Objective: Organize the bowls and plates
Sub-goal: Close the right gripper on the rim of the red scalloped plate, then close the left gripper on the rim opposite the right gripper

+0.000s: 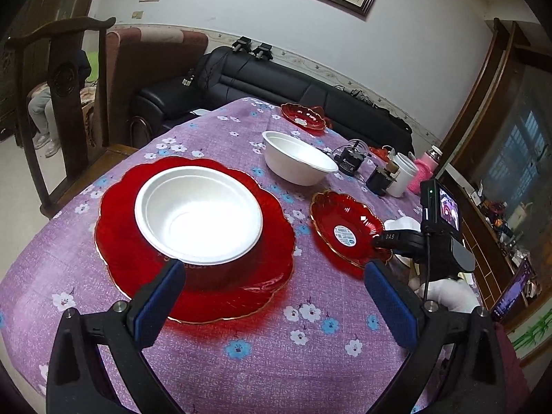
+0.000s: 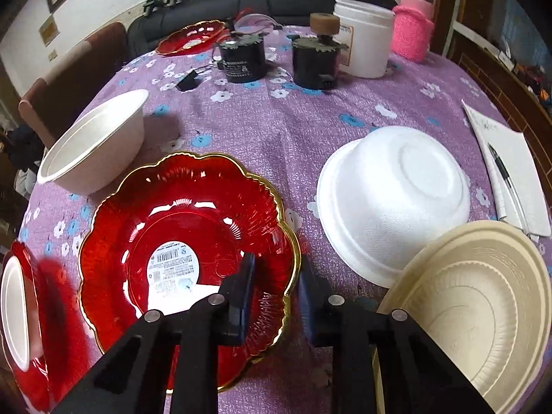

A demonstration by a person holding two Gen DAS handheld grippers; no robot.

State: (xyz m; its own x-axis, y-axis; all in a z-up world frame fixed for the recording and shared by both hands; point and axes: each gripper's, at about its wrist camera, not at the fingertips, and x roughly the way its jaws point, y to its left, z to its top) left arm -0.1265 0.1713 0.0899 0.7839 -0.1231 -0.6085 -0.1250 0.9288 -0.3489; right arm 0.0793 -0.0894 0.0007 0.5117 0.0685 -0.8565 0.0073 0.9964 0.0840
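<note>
In the left wrist view a white bowl (image 1: 198, 214) sits upright on a large red scalloped plate (image 1: 114, 241), just ahead of my left gripper (image 1: 276, 289), which is open and holds nothing. To its right lies a smaller red plate (image 1: 345, 231) with a label at its centre. My right gripper (image 1: 383, 241) is at that plate's near rim. In the right wrist view the right gripper (image 2: 276, 264) is shut on the gold-edged rim of this red plate (image 2: 179, 227), one finger inside and one outside. The plate lies on the tablecloth.
An upright white bowl (image 2: 96, 145) stands left of the held plate, and an upside-down white foam bowl (image 2: 396, 200) and a beige dish (image 2: 483, 307) lie right. Behind are two black jars (image 2: 241, 58), a white tub (image 2: 362, 41), a pink-covered bottle (image 2: 412, 31), another red plate (image 2: 193, 38), and a notebook with pen (image 2: 507, 169).
</note>
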